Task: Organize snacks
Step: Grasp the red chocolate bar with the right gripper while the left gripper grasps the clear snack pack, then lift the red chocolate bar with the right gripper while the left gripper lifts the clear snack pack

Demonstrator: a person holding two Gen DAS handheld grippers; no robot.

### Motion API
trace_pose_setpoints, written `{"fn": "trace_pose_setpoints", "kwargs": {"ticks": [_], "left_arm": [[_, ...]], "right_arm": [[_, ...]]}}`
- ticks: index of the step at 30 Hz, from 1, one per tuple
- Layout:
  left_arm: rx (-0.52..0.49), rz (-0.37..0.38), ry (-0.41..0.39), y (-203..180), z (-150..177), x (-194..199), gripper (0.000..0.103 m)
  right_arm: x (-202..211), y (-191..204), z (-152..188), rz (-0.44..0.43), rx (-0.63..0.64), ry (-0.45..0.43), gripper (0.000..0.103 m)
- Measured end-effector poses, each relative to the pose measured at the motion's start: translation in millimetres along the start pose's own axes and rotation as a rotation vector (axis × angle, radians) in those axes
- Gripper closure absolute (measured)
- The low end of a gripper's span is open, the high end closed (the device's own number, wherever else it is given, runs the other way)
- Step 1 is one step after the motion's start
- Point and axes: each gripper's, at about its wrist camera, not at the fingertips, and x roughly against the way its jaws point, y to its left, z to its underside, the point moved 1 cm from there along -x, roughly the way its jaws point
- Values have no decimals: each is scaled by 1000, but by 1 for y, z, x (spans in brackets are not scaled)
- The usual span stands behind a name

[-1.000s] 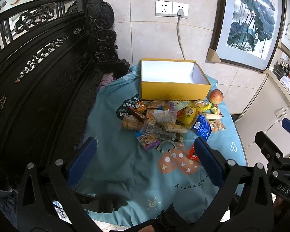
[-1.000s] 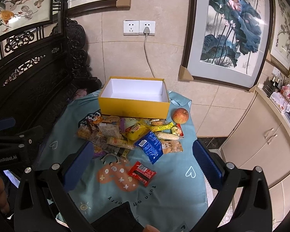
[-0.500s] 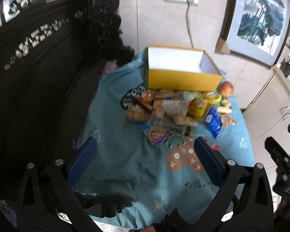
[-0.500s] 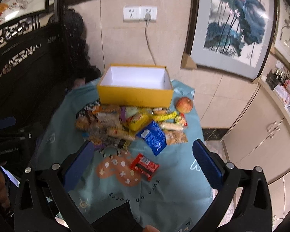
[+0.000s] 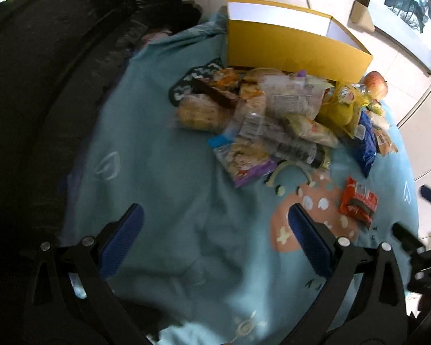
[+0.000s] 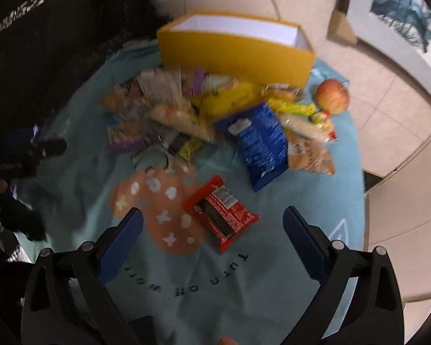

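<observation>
A heap of wrapped snacks lies on a teal tablecloth in front of an open yellow box with a white inside. A red packet lies apart from the heap, nearest my right gripper, which hovers open just short of it. A blue packet and an apple lie further back. My left gripper is open over bare cloth, short of a purple-edged packet. Both views are motion-blurred.
Dark carved wooden furniture borders the table on the left. A tiled wall with framed paintings stands behind the box. Cream cabinets are to the right. The other gripper's body shows at the left edge of the right wrist view.
Both grippers have moved down and forward toward the table, so the snacks and box look larger. Their jaws stay open. The snacks have not moved.
</observation>
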Motion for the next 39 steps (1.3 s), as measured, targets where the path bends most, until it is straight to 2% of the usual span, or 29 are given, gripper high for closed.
{"fn": "trace_pose_setpoints", "kwargs": {"ticks": [6, 11, 15, 17, 18, 20, 23, 26, 28, 31, 33, 35, 39], "left_arm": [[22, -5, 26, -22, -10, -48, 2], [36, -56, 66, -39, -19, -94, 2], [64, -92, 56, -44, -30, -116, 2], [90, -96, 67, -41, -32, -126, 2], [101, -121, 71, -37, -32, -132, 3], [133, -101, 52, -31, -32, -134, 4], [142, -70, 22, -24, -29, -135, 6], [119, -36, 17, -23, -32, -136, 15], [82, -16, 8, -26, -34, -135, 30], [65, -2, -4, -31, -35, -133, 40], [50, 4, -9, -37, -31, -129, 43], [40, 23, -13, -36, -29, -127, 49], [44, 37, 2, -30, -27, -123, 56]], "right_arm": [[-39, -7, 8, -7, 129, 34, 4], [-56, -13, 8, -35, 187, 45, 4], [-67, -10, 8, -52, 216, 60, 5], [-71, -8, 11, -57, 246, 67, 10], [-72, -5, 13, -59, 261, 70, 12], [-77, -3, 15, -75, 279, 90, 20], [-84, -2, 19, -72, 289, 105, 21], [-88, -5, 19, -96, 275, 99, 21], [-89, -6, 20, -108, 266, 93, 21], [-89, -8, 19, -117, 271, 84, 22], [-89, -8, 17, -133, 285, 74, 33], [-89, -6, 9, -153, 297, 82, 56], [-88, -11, 7, -182, 266, 111, 57]]}}
